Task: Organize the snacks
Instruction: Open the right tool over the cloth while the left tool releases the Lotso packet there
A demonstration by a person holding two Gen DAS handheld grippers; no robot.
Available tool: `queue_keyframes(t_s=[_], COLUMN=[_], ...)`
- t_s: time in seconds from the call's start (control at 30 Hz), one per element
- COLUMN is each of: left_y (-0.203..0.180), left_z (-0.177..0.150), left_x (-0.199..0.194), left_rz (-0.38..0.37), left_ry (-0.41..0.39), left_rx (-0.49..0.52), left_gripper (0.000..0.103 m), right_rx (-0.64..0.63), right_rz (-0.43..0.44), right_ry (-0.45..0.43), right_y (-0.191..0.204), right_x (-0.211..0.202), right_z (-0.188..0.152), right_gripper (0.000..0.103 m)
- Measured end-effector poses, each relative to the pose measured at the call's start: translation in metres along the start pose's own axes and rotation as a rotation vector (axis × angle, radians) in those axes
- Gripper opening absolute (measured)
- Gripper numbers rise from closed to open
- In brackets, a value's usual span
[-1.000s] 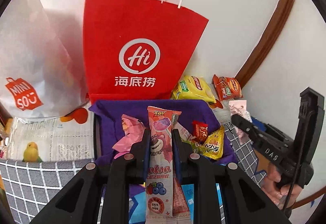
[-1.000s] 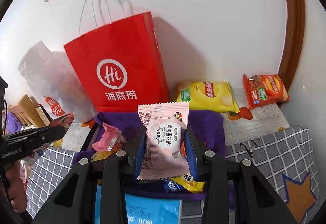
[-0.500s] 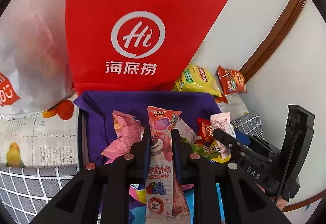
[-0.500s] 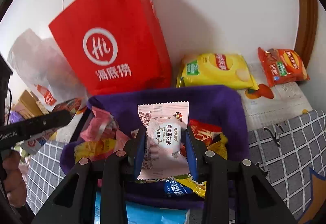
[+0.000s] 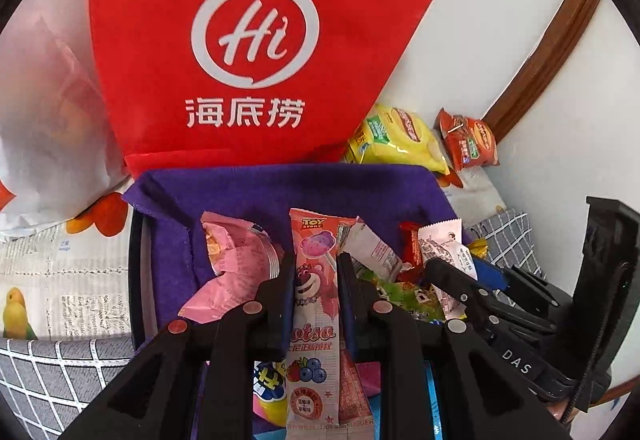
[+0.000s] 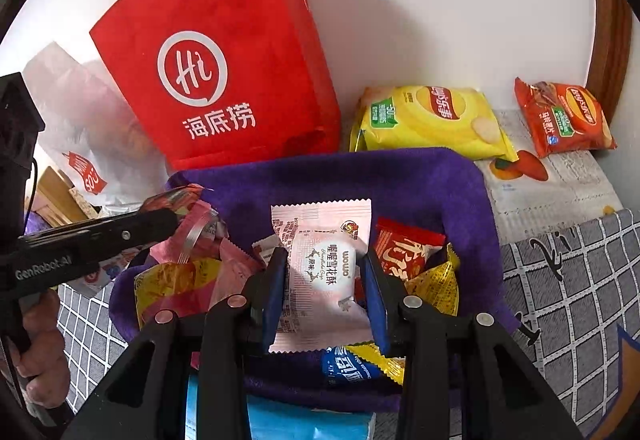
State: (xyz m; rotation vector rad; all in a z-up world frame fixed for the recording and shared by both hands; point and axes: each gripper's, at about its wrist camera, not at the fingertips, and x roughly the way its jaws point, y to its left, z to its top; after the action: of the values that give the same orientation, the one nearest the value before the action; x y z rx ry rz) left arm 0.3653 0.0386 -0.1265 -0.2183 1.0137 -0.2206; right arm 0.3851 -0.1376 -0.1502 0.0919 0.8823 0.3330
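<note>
A long pink lollipop packet (image 5: pixel 314 304) with a bear print stands between the pads of my left gripper (image 5: pixel 314 268), which is shut on it over the purple-lined basket (image 5: pixel 280 186). My right gripper (image 6: pixel 326 272) is shut on a pale pink and white snowflake-crisp packet (image 6: pixel 320 272), held over the same basket (image 6: pixel 400 176). Several packets lie in the basket: a crumpled pink one (image 5: pixel 236 260), a red one (image 6: pixel 404 244) and yellow ones (image 6: pixel 172 282). In the left wrist view the right gripper (image 5: pixel 452 272) shows at the right; in the right wrist view the left gripper (image 6: pixel 160 224) shows at the left.
A red paper bag (image 5: pixel 248 40) stands against the wall behind the basket. A white plastic bag (image 6: pixel 80 120) sits left of it. A yellow crisp bag (image 6: pixel 432 120) and an orange crisp bag (image 6: pixel 564 120) lie at the back right on newspaper. Grey checked cloth (image 6: pixel 568 280) covers the surface.
Both grippers have come down and closer over the basket, each still holding its packet. The red bag now fills more of both views.
</note>
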Motion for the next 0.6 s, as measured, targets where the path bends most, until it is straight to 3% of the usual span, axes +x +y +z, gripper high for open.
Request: queue_keyframes(t_s=[0.6], left_y=[-0.005], left_z=[-0.004], left_x=[0.019], left_rz=[0.022], left_ry=[0.046], left_rx=[0.018], left_gripper=[0.022], right_rx=[0.02], right_rz=[-0.017], right_ry=[0.032], right_y=[-0.003], right_x=[0.006], right_z=[-0.004], right_gripper=[0.04])
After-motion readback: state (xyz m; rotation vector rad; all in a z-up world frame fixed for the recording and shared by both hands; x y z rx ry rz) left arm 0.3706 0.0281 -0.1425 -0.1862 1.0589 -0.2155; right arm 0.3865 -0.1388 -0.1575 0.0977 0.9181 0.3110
